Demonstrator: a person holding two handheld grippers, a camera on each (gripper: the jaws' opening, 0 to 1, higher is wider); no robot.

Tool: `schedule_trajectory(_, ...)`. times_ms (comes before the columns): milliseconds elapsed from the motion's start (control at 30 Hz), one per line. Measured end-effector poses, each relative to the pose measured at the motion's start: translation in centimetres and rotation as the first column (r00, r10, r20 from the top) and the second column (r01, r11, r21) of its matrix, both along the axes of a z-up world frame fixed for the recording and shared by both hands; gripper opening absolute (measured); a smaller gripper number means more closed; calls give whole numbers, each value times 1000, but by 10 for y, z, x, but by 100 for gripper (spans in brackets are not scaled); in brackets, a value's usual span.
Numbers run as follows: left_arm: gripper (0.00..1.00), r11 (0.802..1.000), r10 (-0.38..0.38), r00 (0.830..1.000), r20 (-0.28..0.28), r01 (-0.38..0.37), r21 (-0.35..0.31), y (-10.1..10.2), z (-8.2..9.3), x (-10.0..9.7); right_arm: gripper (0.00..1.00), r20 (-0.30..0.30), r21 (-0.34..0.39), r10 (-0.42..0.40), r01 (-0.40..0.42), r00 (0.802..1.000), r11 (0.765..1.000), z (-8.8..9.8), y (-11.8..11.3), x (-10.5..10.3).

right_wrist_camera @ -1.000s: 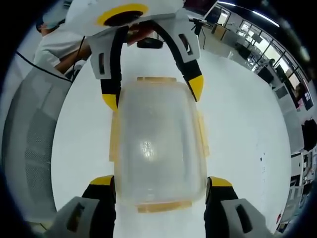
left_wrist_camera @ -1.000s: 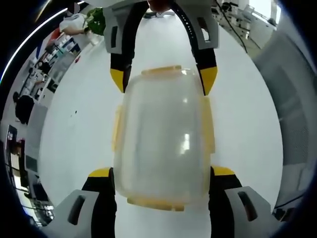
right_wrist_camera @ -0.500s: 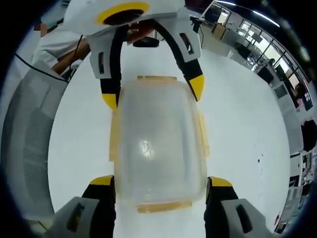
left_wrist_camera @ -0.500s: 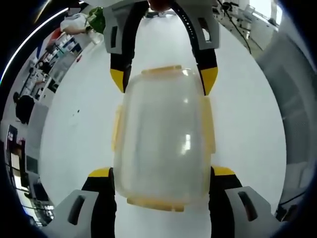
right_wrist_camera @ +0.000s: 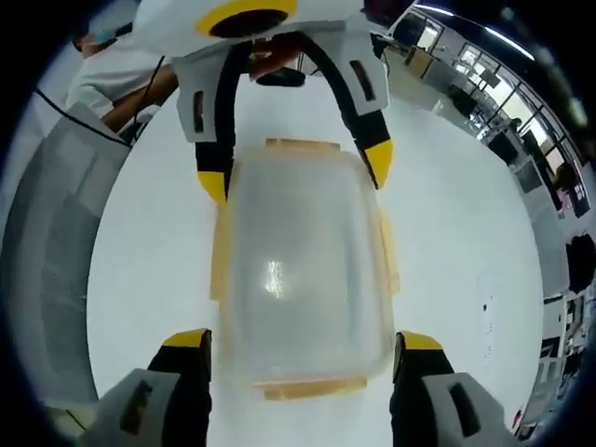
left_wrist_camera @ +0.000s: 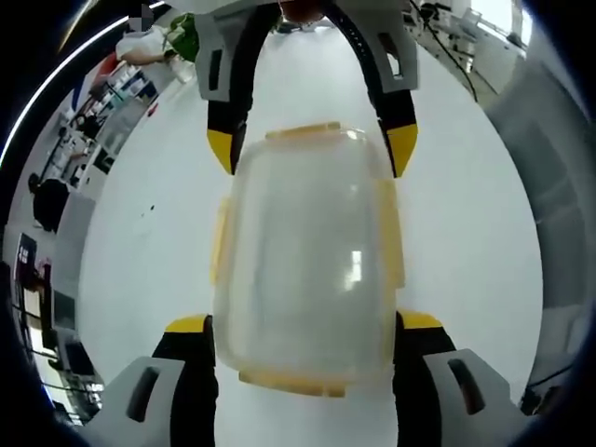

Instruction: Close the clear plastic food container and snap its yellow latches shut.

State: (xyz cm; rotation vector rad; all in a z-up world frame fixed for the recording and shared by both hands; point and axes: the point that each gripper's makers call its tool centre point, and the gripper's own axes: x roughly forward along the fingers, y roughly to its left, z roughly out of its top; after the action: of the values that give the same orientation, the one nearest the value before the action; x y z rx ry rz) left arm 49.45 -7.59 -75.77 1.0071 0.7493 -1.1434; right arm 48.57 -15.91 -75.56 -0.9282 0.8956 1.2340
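container (left_wrist_camera: pixel 305 270) sits lengthwise 12-to-6 between both grippers, left gripper (left_wrist_camera: pixel 303 340) and right gripper (right_wrist_camera: pixel 303 358) each spread open, straddling opposite short ends, equally close

The left gripper (left_wrist_camera: pixel 303 328) has its black, yellow-tipped fingers (left_wrist_camera: pixel 189 328) spread wide apart, rising from the bottom of the left gripper view. Facing it from the far end, the right gripper (left_wrist_camera: pixel 312 149) reaches in with its fingers equally wide. In the right gripper view the right gripper (right_wrist_camera: pixel 303 343) shows the same spread, opposite the left gripper (right_wrist_camera: pixel 296 172).
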Motion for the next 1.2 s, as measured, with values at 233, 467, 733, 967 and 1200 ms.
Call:
schedule_trajectory(233, 84, 1000, 8, 1000, 15, -8, -11, 5, 3, -2, 82, 38, -9, 21, -21, 999, 1000, 5, -4, 1)
schedule_trajectory(467, 86, 995, 65, 998, -8, -66, -70, 5, 9, -6, 81, 48, 3, -3, 3, 999, 1000, 8, -6, -2)
schedule_trajectory(733, 85, 989, 109, 994, 1, -108, -103, 12, 19, -6, 79, 79, 24, -46, 44, 996, 999, 16, -10, -3)
schedule_trajectory(967, 85, 980, 148, 989, -5, -148, -134, 16, 23, -12, 82, 111, 82, -105, 96, 988, 992, 28, -9, -2)
schedule_trajectory(1200, 85, 959, 215, 977, 9, -209, -191, 21, 36, -14, 81, 123, 144, -173, 154, 977, 977, 38, -9, -8)
